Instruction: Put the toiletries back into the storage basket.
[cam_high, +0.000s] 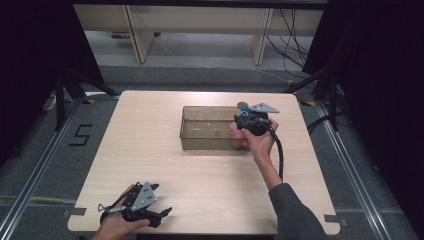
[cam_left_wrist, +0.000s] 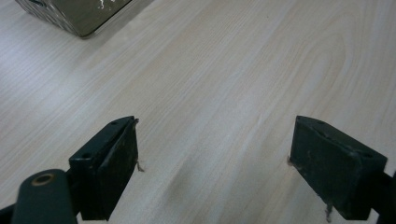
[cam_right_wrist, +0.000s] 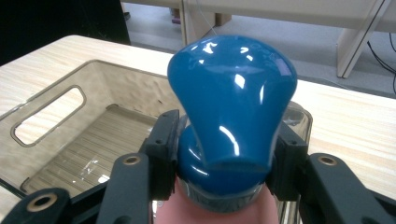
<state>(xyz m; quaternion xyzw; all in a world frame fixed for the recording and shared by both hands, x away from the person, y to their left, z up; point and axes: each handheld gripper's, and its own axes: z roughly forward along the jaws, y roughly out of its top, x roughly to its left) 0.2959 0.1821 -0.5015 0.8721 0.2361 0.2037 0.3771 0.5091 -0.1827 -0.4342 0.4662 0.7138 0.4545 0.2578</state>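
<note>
Looking down from the high view, a clear plastic bin (cam_high: 207, 128) sits right of centre on the wooden table (cam_high: 150, 150), and everything else is best placed against it. The right gripper (cam_high: 246, 116) is held over the bin's right end, just above its rim, with a small blue shape between its jaws; from that position I judge the object is being carried into or out of the bin, though which cannot be told. The left gripper (cam_high: 162, 214) rests well short of the bin, at the near left corner of the table, apparently parked out of the way with nothing in it.

In the left gripper view, the two black jaws stand wide apart over bare wood, holding nothing, and a corner of the bin (cam_left_wrist: 79, 16) shows far off at the upper left.

In the right gripper view, the jaws are clamped on the narrow neck of a glossy blue knob-shaped object (cam_right_wrist: 233, 98), with a pink part (cam_right_wrist: 210, 212) beneath it. Its long axis runs along the jaws, the broad rounded head pointing away from the hand toward the bin's far side. Behind it the bin (cam_right_wrist: 51, 116) appears empty, a handle slot in its end wall.
</note>
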